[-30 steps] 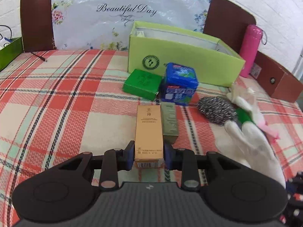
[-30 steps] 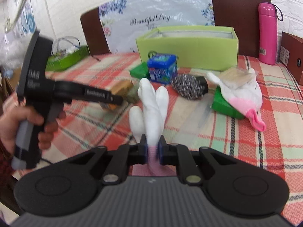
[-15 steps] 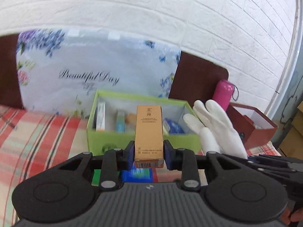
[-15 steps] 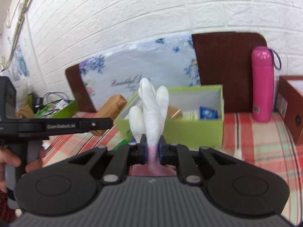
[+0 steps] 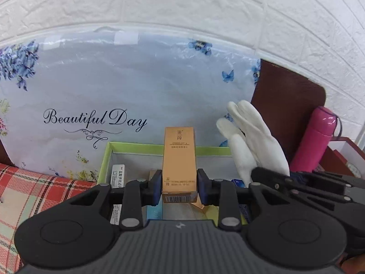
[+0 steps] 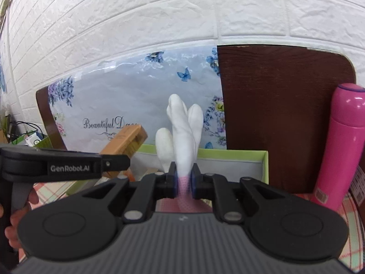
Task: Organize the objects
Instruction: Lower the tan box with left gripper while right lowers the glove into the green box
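Left wrist view: the left gripper [image 5: 179, 187] is clamping one tall golden-orange cardboard box [image 5: 179, 159] by its lower end, blue pads pressing both sides, box standing upright with a barcode on the near end and small print up the front. It's hanging just over the open lime-green cardboard storage box [image 5: 103, 159], which is already holding a few small packages, can't count them properly. To the right, one white fabric glove [image 5: 251, 139] is sticking up out of the right gripper, fingers pointing up. One pink metal thermos bottle [image 5: 316, 139] is standing further right.

Right wrist view: the right gripper [image 6: 183, 180] is squeezing the glove's pink knit cuff, three white glove fingers showing above the pads. The glove is sitting in front of the green box's near edge. The left gripper is coming in from the left with the golden box tilted over the green box. Same single thermos on the right
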Motion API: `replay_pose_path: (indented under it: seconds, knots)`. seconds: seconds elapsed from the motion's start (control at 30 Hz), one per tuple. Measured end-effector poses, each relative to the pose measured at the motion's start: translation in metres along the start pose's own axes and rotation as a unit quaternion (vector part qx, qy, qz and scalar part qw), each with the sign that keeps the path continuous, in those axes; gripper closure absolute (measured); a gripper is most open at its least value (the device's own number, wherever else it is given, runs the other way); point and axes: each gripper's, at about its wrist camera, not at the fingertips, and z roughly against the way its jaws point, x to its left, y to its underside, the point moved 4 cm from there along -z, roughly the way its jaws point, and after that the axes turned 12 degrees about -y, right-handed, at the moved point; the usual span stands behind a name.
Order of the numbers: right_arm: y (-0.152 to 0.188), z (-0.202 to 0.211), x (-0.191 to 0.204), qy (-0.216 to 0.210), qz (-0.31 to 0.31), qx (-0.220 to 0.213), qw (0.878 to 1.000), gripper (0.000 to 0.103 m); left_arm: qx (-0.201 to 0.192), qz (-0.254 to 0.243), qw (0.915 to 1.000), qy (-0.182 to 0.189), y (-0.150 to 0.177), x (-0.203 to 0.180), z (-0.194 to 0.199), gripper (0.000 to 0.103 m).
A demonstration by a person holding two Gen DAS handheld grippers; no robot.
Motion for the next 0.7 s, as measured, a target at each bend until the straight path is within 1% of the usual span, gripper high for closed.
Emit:
replay_pose_path:
  seconds: [0.07, 0.1, 0.13, 0.17, 0.2, 0.23, 0.27, 0.33, 0.4, 0.5, 0.6, 0.7]
  knots:
    - [0.004, -0.012, -0.002, 0.0, 0.008, 0.011, 1.0, 0.091, 0.007, 0.004, 1.0, 0.001, 0.006, 0.0, -0.009, 0.07]
    - [0.009, -0.02, -0.004, 0.003, 0.013, 0.025, 1.0, 0.087, 0.01, 0.008, 0.9999, -0.003, 0.009, 0.001, -0.014, 0.069]
    - [0.013, -0.025, -0.006, 0.009, 0.017, 0.037, 0.999, 0.078, 0.016, 0.013, 0.9997, -0.009, 0.013, 0.003, -0.019, 0.054]
    - [0.018, -0.03, -0.009, 0.021, 0.022, 0.048, 0.998, 0.07, 0.02, 0.017, 0.9996, -0.014, 0.016, 0.005, -0.022, 0.034]
    - [0.022, -0.032, -0.011, 0.031, 0.024, 0.056, 0.998, 0.05, 0.016, 0.021, 0.9994, -0.021, 0.019, 0.007, -0.023, 0.029]
    - [0.025, -0.031, -0.013, 0.037, 0.022, 0.057, 0.997, 0.035, 0.011, 0.022, 0.9993, -0.027, 0.022, 0.009, -0.022, 0.028]
    - [0.027, -0.028, -0.014, 0.037, 0.019, 0.053, 0.998, 0.031, 0.01, 0.019, 0.9994, -0.028, 0.024, 0.011, -0.021, 0.028]
    - [0.027, -0.019, -0.015, 0.037, 0.013, 0.046, 0.998, 0.019, 0.016, 0.02, 0.9992, -0.03, 0.026, 0.014, -0.017, 0.028]
    - [0.022, -0.004, -0.013, 0.044, 0.007, 0.029, 0.999, 0.014, 0.018, 0.023, 0.999, -0.032, 0.025, 0.016, -0.008, 0.028]
    - [0.012, 0.028, -0.001, 0.041, 0.003, -0.007, 0.999, 0.001, 0.007, 0.02, 0.999, -0.041, 0.023, 0.014, 0.016, 0.027]
    - [0.009, 0.062, 0.015, 0.044, 0.011, -0.03, 0.999, 0.0, -0.002, 0.006, 0.9985, -0.054, 0.024, 0.008, 0.046, 0.022]
    - [0.015, 0.095, 0.029, 0.044, 0.003, -0.04, 0.998, 0.0, -0.008, -0.008, 0.9973, -0.073, 0.034, 0.004, 0.074, 0.021]
